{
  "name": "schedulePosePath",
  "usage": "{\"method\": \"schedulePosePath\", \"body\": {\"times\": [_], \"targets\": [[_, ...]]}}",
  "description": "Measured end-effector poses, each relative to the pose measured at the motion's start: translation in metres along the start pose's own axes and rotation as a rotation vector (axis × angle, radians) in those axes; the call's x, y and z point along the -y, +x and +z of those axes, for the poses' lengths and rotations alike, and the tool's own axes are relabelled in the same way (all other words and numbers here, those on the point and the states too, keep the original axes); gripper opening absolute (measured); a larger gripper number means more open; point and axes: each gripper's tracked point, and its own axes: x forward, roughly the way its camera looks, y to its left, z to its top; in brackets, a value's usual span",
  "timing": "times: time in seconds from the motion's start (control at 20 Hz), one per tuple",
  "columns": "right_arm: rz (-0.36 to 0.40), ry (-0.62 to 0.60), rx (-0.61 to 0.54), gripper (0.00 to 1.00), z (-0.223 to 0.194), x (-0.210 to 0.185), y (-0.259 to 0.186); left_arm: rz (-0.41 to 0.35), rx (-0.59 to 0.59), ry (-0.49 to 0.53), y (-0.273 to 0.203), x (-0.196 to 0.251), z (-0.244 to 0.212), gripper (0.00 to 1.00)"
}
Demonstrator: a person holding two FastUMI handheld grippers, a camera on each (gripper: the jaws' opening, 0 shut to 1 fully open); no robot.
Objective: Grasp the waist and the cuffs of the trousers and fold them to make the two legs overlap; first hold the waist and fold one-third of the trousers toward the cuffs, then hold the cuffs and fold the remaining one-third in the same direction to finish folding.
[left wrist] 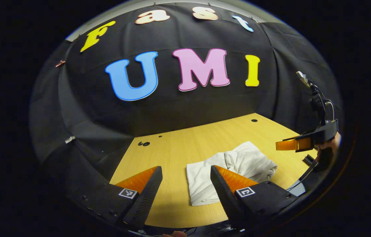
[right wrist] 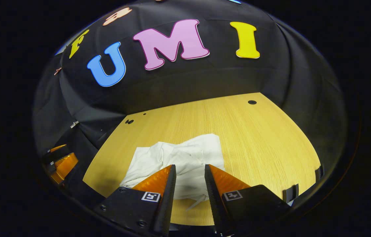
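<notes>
I see the white cloth trousers (left wrist: 228, 171) lying in a rumpled, compact bundle on the yellow wooden table (left wrist: 179, 148), both grippers (left wrist: 185, 179) (right wrist: 190, 176) hovering above with fingers spread, pinching nothing. My worry: the lumpy top layer could slide or spring open if a finger snags it.

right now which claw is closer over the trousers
The right claw: its fingers overlap the white trousers. The left claw hovers mostly over bare table.
</notes>
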Motion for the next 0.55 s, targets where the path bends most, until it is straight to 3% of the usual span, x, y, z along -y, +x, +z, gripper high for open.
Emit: {"method": "schedulePosePath", "body": {"times": [0.25,0.55], "targets": [[-0.033,-0.003,0.018,0.54,0.010,-0.005,0.000,0.021,0.013,0.000,-0.024,-0.015,-0.012,0.93],[-0.015,-0.045,0.030,0.54,0.010,-0.023,-0.008,0.033,0.031,-0.024,-0.031,-0.028,-0.004,0.93]]}}
